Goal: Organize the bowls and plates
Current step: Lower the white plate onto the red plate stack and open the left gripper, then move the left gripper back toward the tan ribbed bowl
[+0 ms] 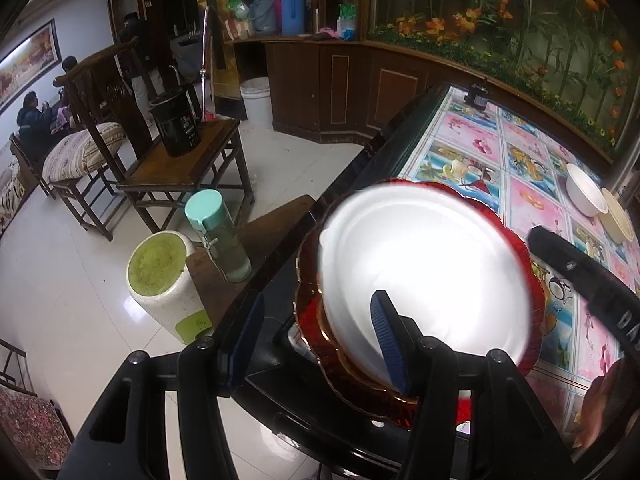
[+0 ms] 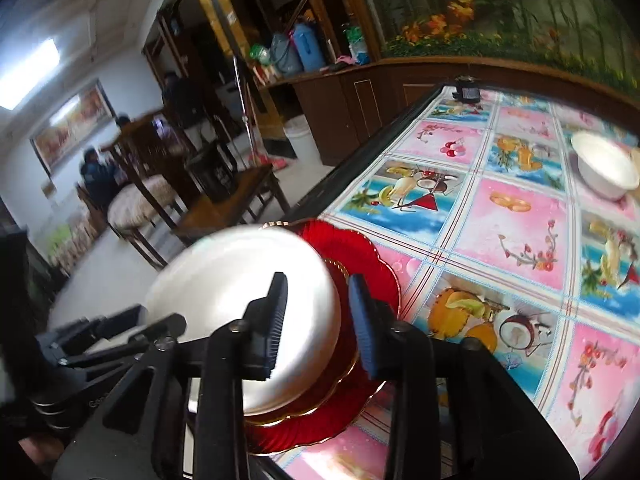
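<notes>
Big table (image 2: 516, 216) w/ glossy fruit-and-flower patterned cloth in pink and blue squares, dark rim. At its near corner sits a stack of red scalloped glass plates w/ gold edges (image 2: 352, 248), and on top of those a round white plate (image 2: 248, 304), glare-bright in both views. Stack is right at the table edge, partly overhanging the dark rim in the left wrist view.

Left gripper (image 1: 316, 336): jaws released, standing apart. Its right blue-ribbed pad is over the white plate (image 1: 424, 264) near the plate's close edge; its left pad is outside the stack, over the dark table rim. Plate rim lies betw. the two pads, no pad visibly pressing it.

Right gripper (image 2: 320, 328): jaws parted, not clenched. Left pad is over the white plate's surface, right pad is over the red plates (image 1: 316, 320) just beside the white one's rim. White plate's edge runs betw. the pads; can't tell if either pad touches.

Far side of table, well apart from the stack: a white round bowl (image 2: 604, 168), and in the left wrist view a cream bowl (image 1: 618, 216) touching or just beside it.

Off the table: white cylinder container w/ green top (image 1: 160, 276), mint-capped clear bottle (image 1: 216, 232) on a wooden stool.
</notes>
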